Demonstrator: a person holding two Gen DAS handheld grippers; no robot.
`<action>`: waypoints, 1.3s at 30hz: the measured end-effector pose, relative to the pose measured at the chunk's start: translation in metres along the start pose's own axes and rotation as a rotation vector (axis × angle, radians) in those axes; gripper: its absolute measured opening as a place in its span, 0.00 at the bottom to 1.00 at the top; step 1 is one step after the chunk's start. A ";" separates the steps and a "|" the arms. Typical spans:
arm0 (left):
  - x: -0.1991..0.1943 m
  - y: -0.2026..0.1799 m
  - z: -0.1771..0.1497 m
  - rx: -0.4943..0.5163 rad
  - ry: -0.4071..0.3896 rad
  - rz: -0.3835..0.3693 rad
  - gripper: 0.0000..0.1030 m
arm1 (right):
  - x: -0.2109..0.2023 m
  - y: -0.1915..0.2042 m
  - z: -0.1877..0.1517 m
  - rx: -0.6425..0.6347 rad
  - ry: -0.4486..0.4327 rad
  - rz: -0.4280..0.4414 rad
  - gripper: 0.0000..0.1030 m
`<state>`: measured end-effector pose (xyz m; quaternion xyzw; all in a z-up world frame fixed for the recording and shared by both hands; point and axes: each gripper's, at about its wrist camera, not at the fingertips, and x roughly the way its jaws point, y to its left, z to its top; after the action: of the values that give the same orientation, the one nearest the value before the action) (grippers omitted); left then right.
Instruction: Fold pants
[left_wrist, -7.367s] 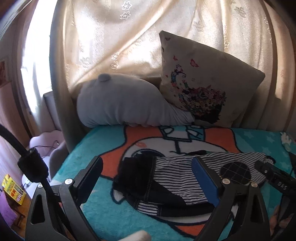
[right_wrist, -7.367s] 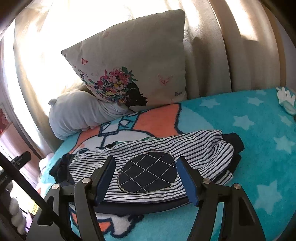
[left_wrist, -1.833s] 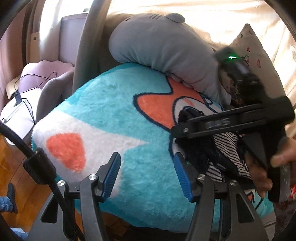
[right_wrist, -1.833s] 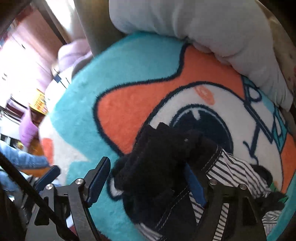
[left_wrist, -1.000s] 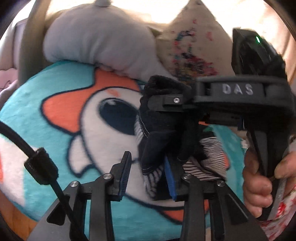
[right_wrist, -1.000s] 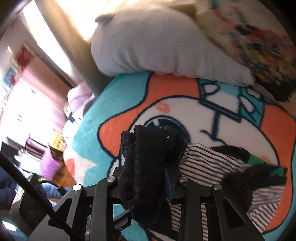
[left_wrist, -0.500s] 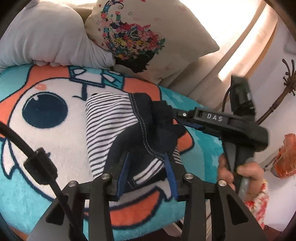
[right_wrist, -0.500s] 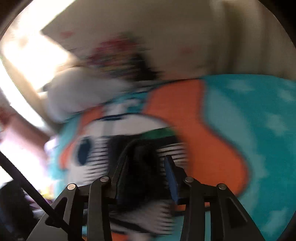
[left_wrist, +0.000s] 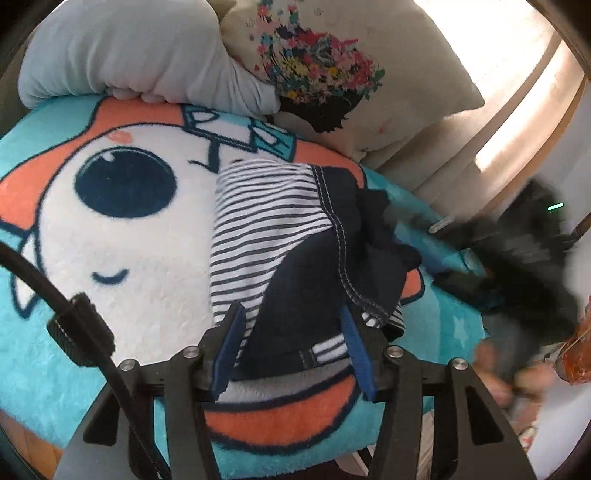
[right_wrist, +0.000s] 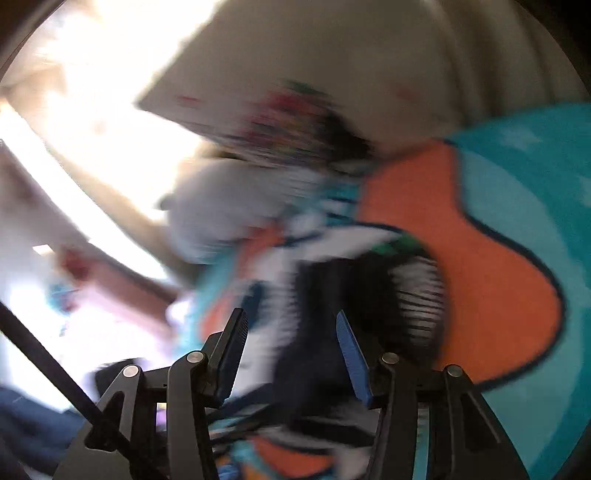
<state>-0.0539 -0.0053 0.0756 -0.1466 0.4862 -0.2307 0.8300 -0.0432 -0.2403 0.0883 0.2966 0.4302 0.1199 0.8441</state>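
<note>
The pants (left_wrist: 295, 236) lie folded in a bundle in the middle of the left wrist picture, on a fluffy blanket (left_wrist: 129, 258) with a big cartoon face. They are striped white and dark blue, with a dark blue part on top.

The left gripper (left_wrist: 291, 347) sits at the bottom of that picture. Its jaws have just been opening. The near edge of the pants lies between them, but the blue pads do not squeeze it.

The right gripper (right_wrist: 291, 347) has just been opening too. The right wrist picture is very blurry. Dark and striped cloth shows between its jaws, not pinched.

A grey pillow (left_wrist: 129, 55) and a flowery pillow (left_wrist: 332, 74) lean at the top
</note>
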 end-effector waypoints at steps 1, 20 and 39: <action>-0.004 0.003 -0.002 -0.008 -0.011 0.011 0.55 | 0.004 -0.007 -0.005 0.026 0.006 -0.057 0.52; -0.024 0.015 -0.003 -0.043 -0.059 0.043 0.62 | -0.024 -0.024 -0.033 0.089 -0.162 -0.083 0.63; 0.022 0.051 0.052 -0.124 0.054 -0.059 0.75 | 0.001 -0.042 0.000 0.098 -0.043 -0.017 0.78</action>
<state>0.0132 0.0277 0.0608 -0.2059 0.5173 -0.2283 0.7987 -0.0444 -0.2730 0.0625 0.3363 0.4200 0.0853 0.8386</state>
